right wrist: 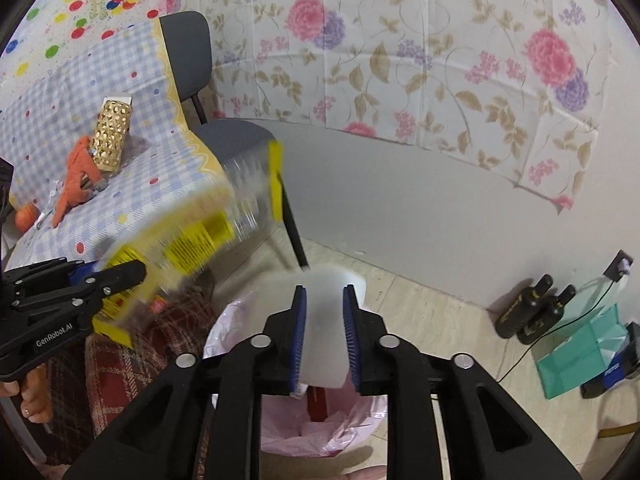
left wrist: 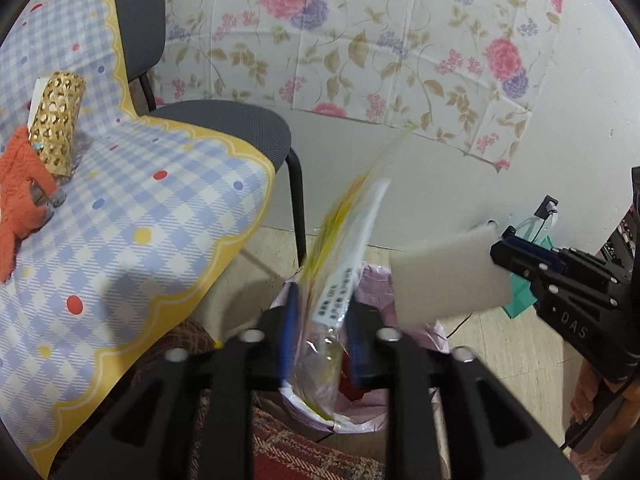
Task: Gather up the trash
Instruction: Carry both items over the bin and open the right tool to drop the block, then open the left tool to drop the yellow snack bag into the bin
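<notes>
A clear wrapper with yellow print point(left wrist: 352, 240) stands motion-blurred between the jaws of my left gripper point(left wrist: 322, 304). There is a gap at each blue pad, so that gripper is open over the bin. The bin has a pink liner point(left wrist: 372, 280) and sits on the floor right below. In the right wrist view the same wrapper point(right wrist: 208, 236) streaks away from the left gripper point(right wrist: 120, 276). My right gripper point(right wrist: 324, 292) is shut on a white foam block point(right wrist: 324, 344), which fills the space between its pads above the pink-lined bin point(right wrist: 348, 440). From the left wrist camera the foam block point(left wrist: 448, 276) sticks out of the right gripper point(left wrist: 500, 252).
A table with a checked cloth point(left wrist: 120, 240) stands left of the bin, bearing a gold perforated cylinder point(left wrist: 58, 120) and an orange knit piece point(left wrist: 20, 200). A black chair point(left wrist: 224, 124) is behind it. Two black bottles point(right wrist: 536, 308) and a teal bag point(right wrist: 580, 352) stand by the wall at right.
</notes>
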`<action>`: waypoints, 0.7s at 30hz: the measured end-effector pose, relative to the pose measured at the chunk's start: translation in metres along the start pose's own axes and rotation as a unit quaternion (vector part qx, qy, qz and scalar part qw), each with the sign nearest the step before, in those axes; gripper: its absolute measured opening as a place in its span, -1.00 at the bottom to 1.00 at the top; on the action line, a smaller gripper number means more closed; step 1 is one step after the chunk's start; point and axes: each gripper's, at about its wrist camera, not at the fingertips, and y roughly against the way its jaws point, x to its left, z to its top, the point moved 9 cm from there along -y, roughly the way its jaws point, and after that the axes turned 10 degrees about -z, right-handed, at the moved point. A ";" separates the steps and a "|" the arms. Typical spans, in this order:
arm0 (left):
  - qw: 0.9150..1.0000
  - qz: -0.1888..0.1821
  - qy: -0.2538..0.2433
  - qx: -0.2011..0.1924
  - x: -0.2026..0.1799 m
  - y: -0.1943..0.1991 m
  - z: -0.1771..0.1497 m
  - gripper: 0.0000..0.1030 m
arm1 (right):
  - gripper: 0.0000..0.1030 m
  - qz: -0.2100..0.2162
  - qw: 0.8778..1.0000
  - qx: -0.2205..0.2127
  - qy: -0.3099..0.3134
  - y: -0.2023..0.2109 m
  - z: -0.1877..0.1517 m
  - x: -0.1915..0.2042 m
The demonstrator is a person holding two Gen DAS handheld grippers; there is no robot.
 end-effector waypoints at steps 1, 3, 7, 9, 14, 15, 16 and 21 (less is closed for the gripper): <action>1.000 0.001 0.003 -0.002 0.001 0.000 0.001 -0.28 | -0.46 0.003 1.000 -0.001 -0.001 0.000 0.000 0.002; 1.000 0.002 0.002 -0.003 0.001 0.001 0.003 -0.05 | -0.38 0.003 1.000 -0.003 0.000 0.001 0.001 0.004; 1.000 0.010 -0.006 -0.006 0.003 0.003 0.006 -0.04 | -0.37 0.005 1.000 -0.011 -0.004 0.003 0.007 0.005; 1.000 0.013 -0.006 -0.010 0.005 0.006 0.008 -0.04 | -0.37 0.008 1.000 -0.015 -0.005 0.004 0.012 0.006; 0.999 0.035 -0.003 -0.032 0.017 0.024 0.021 -0.04 | -0.36 0.021 0.999 -0.034 0.000 0.009 0.032 0.016; 0.998 0.040 0.000 -0.038 0.021 0.030 0.023 -0.04 | -0.36 0.023 0.999 -0.036 0.001 0.010 0.035 0.019; 0.998 0.043 0.002 -0.042 0.025 0.033 0.025 -0.04 | -0.36 0.028 0.999 -0.040 0.003 0.011 0.040 0.023; 0.996 0.062 0.015 -0.060 0.043 0.053 0.032 -0.04 | -0.36 0.046 0.997 -0.056 0.015 0.016 0.058 0.044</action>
